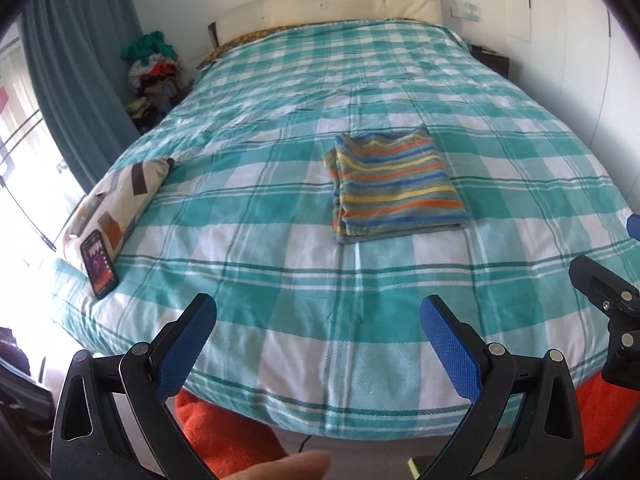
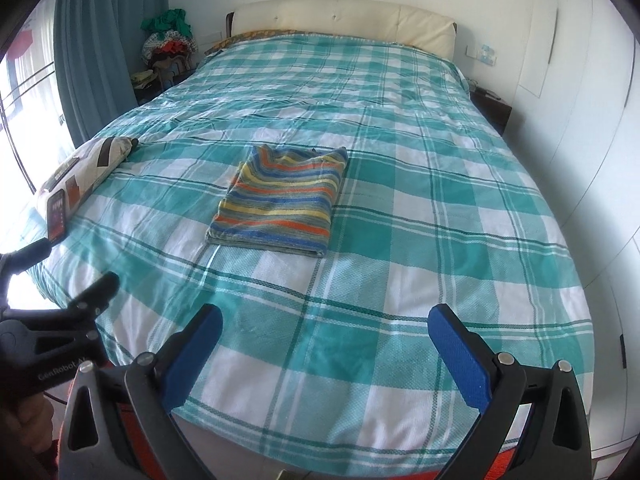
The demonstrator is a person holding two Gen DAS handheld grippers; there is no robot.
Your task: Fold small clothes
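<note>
A striped garment (image 1: 394, 184) in blue, orange, yellow and grey lies folded into a flat rectangle on the green-and-white checked bed cover (image 1: 280, 240); it also shows in the right wrist view (image 2: 282, 202). My left gripper (image 1: 318, 320) is open and empty, held above the bed's near edge, well short of the garment. My right gripper (image 2: 324, 328) is open and empty, also over the near edge. The right gripper's body (image 1: 608, 300) shows at the right of the left wrist view, and the left gripper's body (image 2: 60, 320) at the left of the right wrist view.
A patterned pillow (image 1: 120, 196) lies at the bed's left edge with a phone (image 1: 98, 264) leaning on it. A pile of clothes (image 1: 154, 68) stands by the blue curtain (image 1: 80, 60). A cream headboard (image 1: 328, 4) and a dark nightstand (image 2: 490, 106) are at the far end.
</note>
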